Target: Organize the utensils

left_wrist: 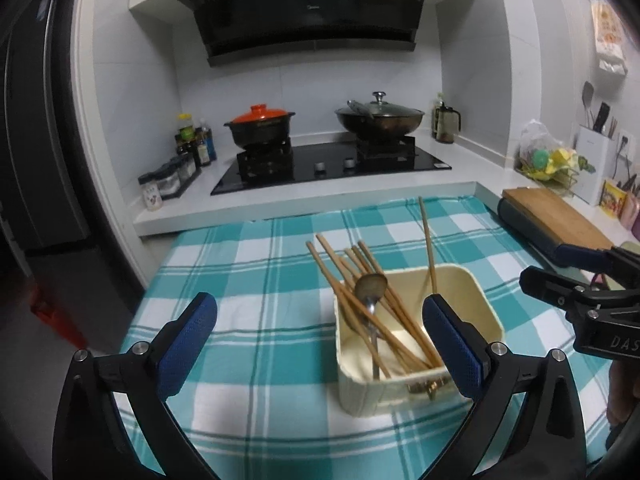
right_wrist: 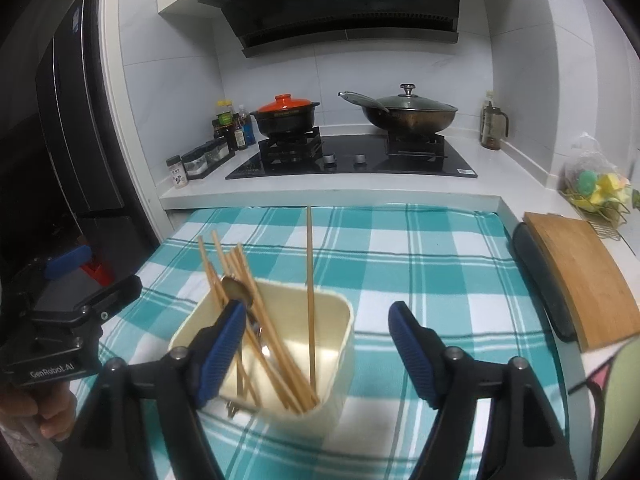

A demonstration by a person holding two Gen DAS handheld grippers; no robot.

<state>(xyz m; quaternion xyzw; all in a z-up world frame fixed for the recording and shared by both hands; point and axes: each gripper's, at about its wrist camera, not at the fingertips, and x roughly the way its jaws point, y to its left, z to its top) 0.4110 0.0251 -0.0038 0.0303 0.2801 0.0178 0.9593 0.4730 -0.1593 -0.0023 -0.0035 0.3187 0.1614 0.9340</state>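
A cream plastic utensil holder (left_wrist: 472, 304) (right_wrist: 336, 332) stands on the teal checked tablecloth (left_wrist: 260, 280) (right_wrist: 440, 272). Several wooden chopsticks (left_wrist: 344, 276) (right_wrist: 272, 320) lean in it, with one (left_wrist: 427, 240) (right_wrist: 309, 280) standing apart and more upright. A metal spoon (left_wrist: 371, 288) (right_wrist: 238, 292) lies among them, bowl up. My left gripper (left_wrist: 320, 320) is open and empty, just in front of the holder. My right gripper (right_wrist: 318, 328) is open and empty, its jaws spread over the holder's near side. Each gripper shows at the edge of the other's view.
Behind the cloth is a white counter with a black gas hob (left_wrist: 332, 164) (right_wrist: 360, 158), an orange-lidded pot (left_wrist: 260, 122) (right_wrist: 286, 114) and a wok (left_wrist: 380, 118) (right_wrist: 408, 112). A wooden cutting board (left_wrist: 556, 216) (right_wrist: 580, 276) lies at the right. Spice jars (left_wrist: 172, 178) (right_wrist: 200, 162) stand at the left.
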